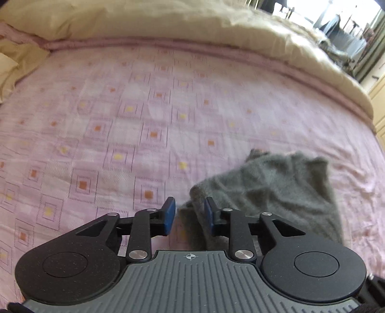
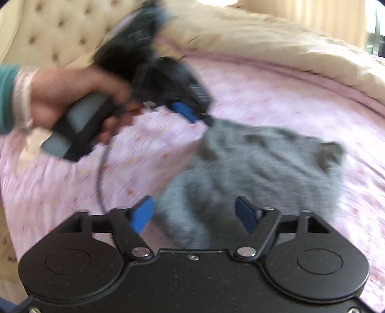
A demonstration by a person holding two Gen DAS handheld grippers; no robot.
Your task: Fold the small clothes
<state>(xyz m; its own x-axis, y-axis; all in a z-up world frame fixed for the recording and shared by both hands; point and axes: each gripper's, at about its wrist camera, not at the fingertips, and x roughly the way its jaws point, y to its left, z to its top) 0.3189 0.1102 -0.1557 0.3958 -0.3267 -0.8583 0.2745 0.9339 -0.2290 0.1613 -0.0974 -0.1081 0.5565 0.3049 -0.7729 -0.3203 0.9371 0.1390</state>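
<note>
Left gripper point(image 1: 189, 216) has its blue fingers point(image 1: 169, 214) spread a little, and an edge of the grey knit garment point(image 1: 272, 192) sits right in the gap between them. They don't look clamped; cloth is between the pads, but there's daylight on the left one. In the right wrist view the same tool shows up at about 11 o'clock, held by a hand point(image 2: 72, 96), tip touching the garment's near corner, though it's all motion-blurred.

Right gripper point(image 2: 195, 214) has its fingers point(image 2: 142, 214) wide apart and holding nothing, with the garment lying just past them at 12 o'clock.

The garment is a rumpled heap on the pink patterned bed sheet point(image 1: 120, 115), at roughly 2 o'clock from the left fingers. A cream duvet point(image 1: 168, 21) is bunched up along the far side.

My guess is it's fluffy, light and totally floppy, so it'll sag and drag rather than hold any shape. I'd pinch a hem or corner on each side, not the bulky middle, and lift it clear before laying it flat.
</note>
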